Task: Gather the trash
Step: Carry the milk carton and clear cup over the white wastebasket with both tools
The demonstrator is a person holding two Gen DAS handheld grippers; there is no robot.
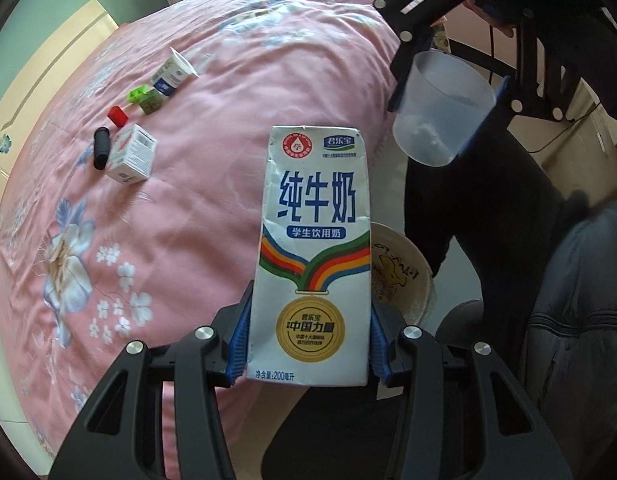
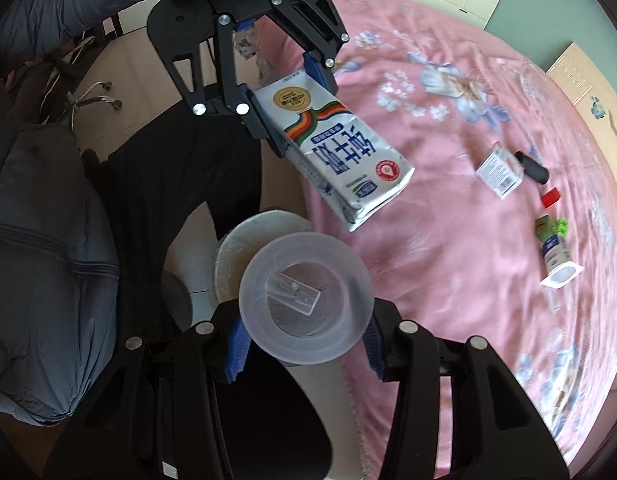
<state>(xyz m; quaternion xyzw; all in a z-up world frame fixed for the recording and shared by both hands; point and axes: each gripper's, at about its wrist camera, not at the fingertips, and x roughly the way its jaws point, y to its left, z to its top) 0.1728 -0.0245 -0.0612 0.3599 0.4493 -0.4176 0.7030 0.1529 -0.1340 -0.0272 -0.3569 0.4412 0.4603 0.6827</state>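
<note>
Left wrist view: left gripper [image 1: 310, 344] is grasping a milk carton [image 1: 314, 256], its blue fingers [image 1: 238, 344] pressing on the carton's two narrow sides near the bottom end.
Milk carton: white with blue characters, a rainbow band and a gold medal print; it is hanging in the air over the edge of the bed [image 1: 212, 128].
Right wrist view: right gripper [image 2: 306, 344] is grasping a clear plastic cup [image 2: 306, 300], blue fingers [image 2: 238, 346] sitting against the cup wall on either side.
Plastic cup: its mouth is facing the camera; a small clear piece is lying inside on the bottom, too faint to identify.
Trash bin: a round whitish bin [image 2: 236, 248] is standing on the floor beside the bed, directly behind the cup in this view; in the left wrist view its rim is peeking out just right of the carton.
Bed: pink floral quilt, carrying the remaining items.
Items on quilt: small white box [image 1: 133, 155] with a black cylinder [image 1: 100, 153] just beside it; red block [image 1: 118, 115]; green pieces [image 1: 145, 98]; yogurt cup [image 1: 173, 73] lying on its side; all well apart from both grippers.
Person: dark trousers [image 2: 180, 168] and a grey padded jacket [image 2: 40, 240] are showing at the bedside.
Background: pale cabinet doors and a green wall beyond the bed.
</note>
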